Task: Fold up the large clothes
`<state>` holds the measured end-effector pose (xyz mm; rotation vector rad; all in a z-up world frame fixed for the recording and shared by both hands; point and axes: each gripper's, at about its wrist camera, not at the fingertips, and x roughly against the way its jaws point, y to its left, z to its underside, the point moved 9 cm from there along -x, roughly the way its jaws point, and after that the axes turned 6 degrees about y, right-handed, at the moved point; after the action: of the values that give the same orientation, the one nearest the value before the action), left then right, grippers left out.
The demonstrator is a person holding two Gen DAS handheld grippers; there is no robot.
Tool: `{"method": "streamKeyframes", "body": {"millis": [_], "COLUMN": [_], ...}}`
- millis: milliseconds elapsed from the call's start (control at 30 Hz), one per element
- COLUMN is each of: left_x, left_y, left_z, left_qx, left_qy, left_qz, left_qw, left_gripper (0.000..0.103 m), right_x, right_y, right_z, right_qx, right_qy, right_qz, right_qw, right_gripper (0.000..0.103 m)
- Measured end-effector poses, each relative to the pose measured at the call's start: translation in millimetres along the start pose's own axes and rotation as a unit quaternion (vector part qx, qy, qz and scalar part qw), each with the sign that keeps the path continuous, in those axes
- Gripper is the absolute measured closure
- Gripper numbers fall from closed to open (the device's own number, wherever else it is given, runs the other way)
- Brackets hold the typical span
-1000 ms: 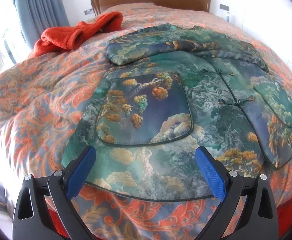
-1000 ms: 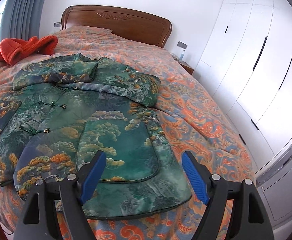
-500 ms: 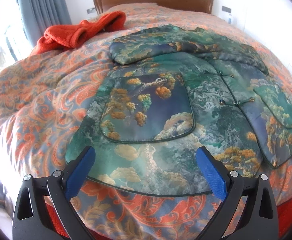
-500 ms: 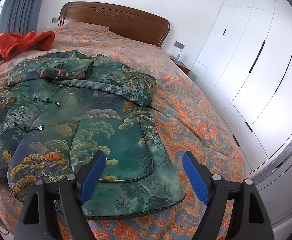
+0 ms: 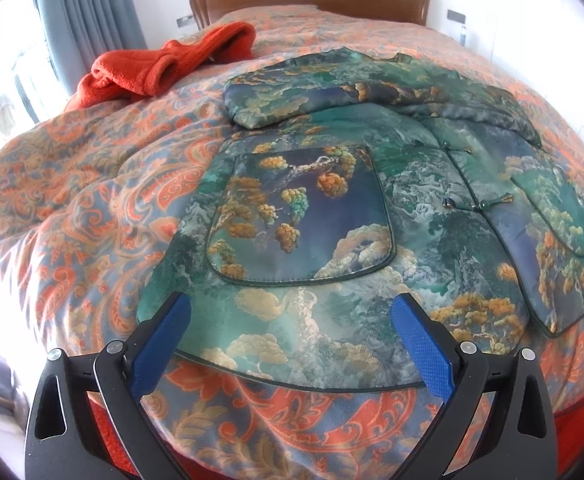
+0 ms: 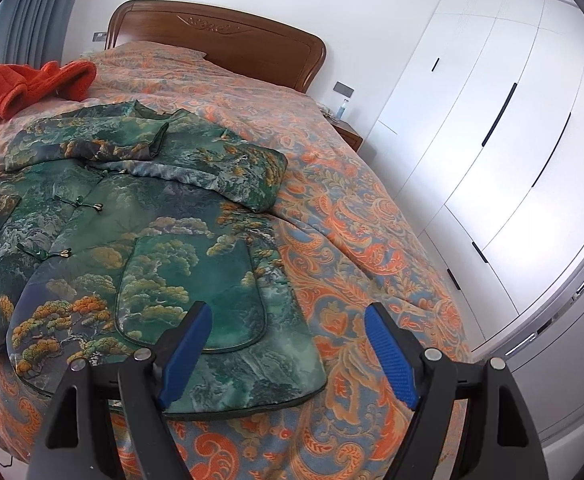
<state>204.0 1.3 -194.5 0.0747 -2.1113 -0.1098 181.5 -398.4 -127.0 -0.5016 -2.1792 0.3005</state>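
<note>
A green and blue printed jacket (image 5: 372, 208) lies flat on the bed, front up, hem toward me, both sleeves folded across its chest. It also shows in the right wrist view (image 6: 151, 248). My left gripper (image 5: 292, 320) is open and empty, above the jacket's left hem corner. My right gripper (image 6: 287, 328) is open and empty, above the jacket's right hem corner, with its left finger over the cloth and its right finger over the bedspread.
The bed has an orange paisley bedspread (image 5: 91, 208) and a wooden headboard (image 6: 219, 32). An orange garment (image 5: 159, 68) lies bunched at the far left. White wardrobes (image 6: 492, 128) stand to the right of the bed, with a nightstand (image 6: 348, 132) beside the headboard.
Both grippers have drawn back a little and shifted right, staying open. The jacket has not moved.
</note>
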Motion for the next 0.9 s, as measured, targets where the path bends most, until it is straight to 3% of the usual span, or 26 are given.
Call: {"method": "streamKeyframes", "body": {"millis": [900], "left_x": [0], "left_y": [6], "left_z": [-2], "left_qx": [-0.008], "left_qy": [0.006], "left_qz": [-0.024], "left_qw": [0.9997], "left_gripper": [0.002], "right_x": [0], "right_y": [-8], "right_z": [-2], "right_qx": [0.003], "right_qy": [0.005], "right_qz": [0.012], "right_qw": [1.0], "right_gripper": [0.022]}}
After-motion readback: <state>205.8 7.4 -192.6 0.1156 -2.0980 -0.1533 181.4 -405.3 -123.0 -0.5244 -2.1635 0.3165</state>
